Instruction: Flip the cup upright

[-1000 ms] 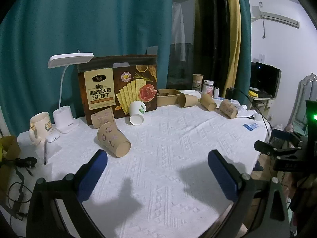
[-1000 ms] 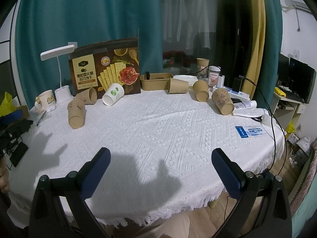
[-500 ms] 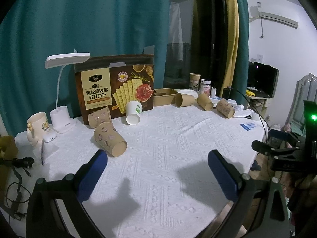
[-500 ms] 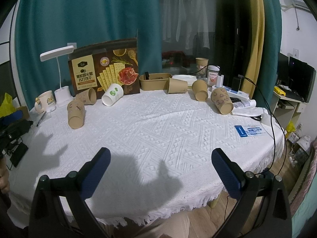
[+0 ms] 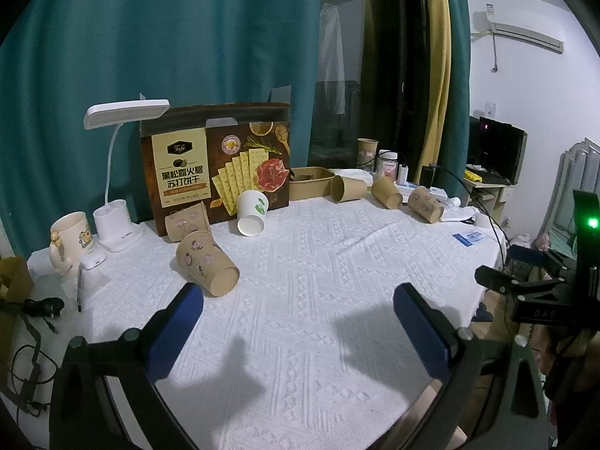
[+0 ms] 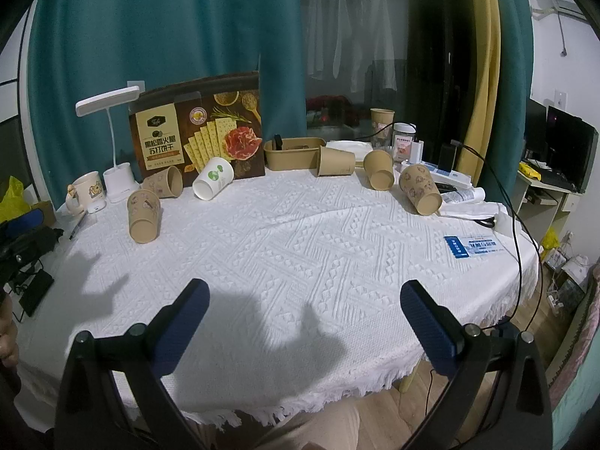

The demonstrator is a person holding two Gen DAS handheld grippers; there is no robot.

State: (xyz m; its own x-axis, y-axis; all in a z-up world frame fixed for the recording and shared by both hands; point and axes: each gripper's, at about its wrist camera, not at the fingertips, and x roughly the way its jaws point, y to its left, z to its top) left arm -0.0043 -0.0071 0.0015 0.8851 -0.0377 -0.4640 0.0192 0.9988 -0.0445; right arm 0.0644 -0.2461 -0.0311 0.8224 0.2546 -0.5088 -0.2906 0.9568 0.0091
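The left gripper [image 5: 298,300] hangs above the bench [image 5: 318,300] with its blue pads spread wide and nothing between them; the right gripper [image 6: 304,302] is likewise wide apart and empty, held back over the near edge of the white cloth. The likeliest target, a patterned brown paper cup [image 5: 207,264], lies on its side at about eleven o'clock of the left gripper, just beyond its left pad, mouth turned toward the camera and down to the right. In the right wrist view the same cup [image 6: 144,216] sits far off at ten o'clock. Other tipped cups lie further back: a white paper cup [image 5: 253,213] against the cracker box [image 5: 217,172] at twelve o'clock, and three brown cups [image 6: 378,174] at one o'clock in the right view. This looks like the approach step, before any grasp. The next move calls for swinging the left gripper leftward and forward so the pads straddle the cup's wall, closing gently so the paper does not crush, then rotating it onto its base.
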